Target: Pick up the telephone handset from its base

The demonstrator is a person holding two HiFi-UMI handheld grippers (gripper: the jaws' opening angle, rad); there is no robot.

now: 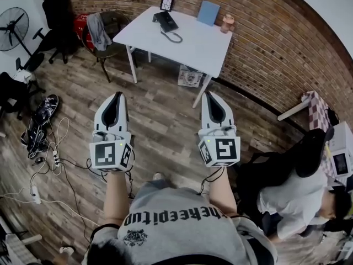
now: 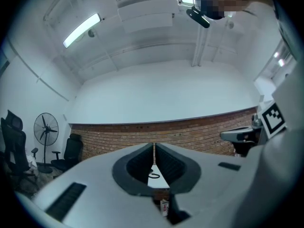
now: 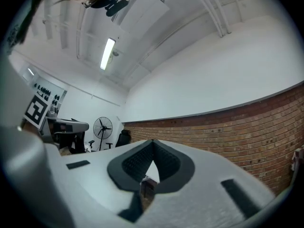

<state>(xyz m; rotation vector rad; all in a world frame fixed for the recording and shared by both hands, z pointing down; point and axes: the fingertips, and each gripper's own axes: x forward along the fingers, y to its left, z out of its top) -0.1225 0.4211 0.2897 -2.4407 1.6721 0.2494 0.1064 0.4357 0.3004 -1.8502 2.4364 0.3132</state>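
At lower centre the left tool (image 2: pixel 154 147) has its jaws pressed together, empty. A sliver of white table (image 2: pixel 157 179) shows below them, with a brick wall (image 2: pixel 194 133) behind and a fan (image 2: pixel 46 129) at left.

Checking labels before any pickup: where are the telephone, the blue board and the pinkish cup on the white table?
telephone (image 1: pixel 165 20): head view, middle of its black body.
blue board (image 1: pixel 208 12): head view, centre of its face.
pinkish cup (image 1: pixel 226 23): head view, middle of its side.

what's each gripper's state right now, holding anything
left gripper: closed, holding nothing
right gripper: closed, holding nothing
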